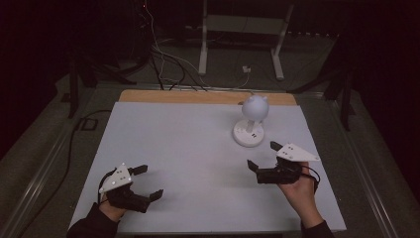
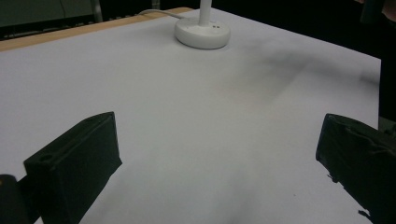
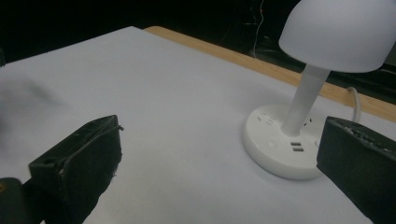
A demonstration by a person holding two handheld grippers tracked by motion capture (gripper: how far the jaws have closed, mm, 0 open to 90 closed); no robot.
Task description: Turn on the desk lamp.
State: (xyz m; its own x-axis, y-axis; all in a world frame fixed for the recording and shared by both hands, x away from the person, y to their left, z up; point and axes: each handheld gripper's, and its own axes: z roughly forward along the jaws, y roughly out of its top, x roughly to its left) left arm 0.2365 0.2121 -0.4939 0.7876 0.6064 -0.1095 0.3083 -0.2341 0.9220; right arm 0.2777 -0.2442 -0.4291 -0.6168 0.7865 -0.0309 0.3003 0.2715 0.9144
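A white lamp stands upright on the white-covered table, toward its far right part, just short of the bare wooden strip along the far edge. The lamp has a round flat base with sockets, a slim stem, and a domed shade; a white cord leaves the base toward the far edge. The right tool, held in the person's right hand, lies near the lamp on its near side, jaws spread wide and empty, one jaw just beside the base. The left tool, in the left hand, lies well apart from the lamp, toward the near left, jaws likewise wide and empty.
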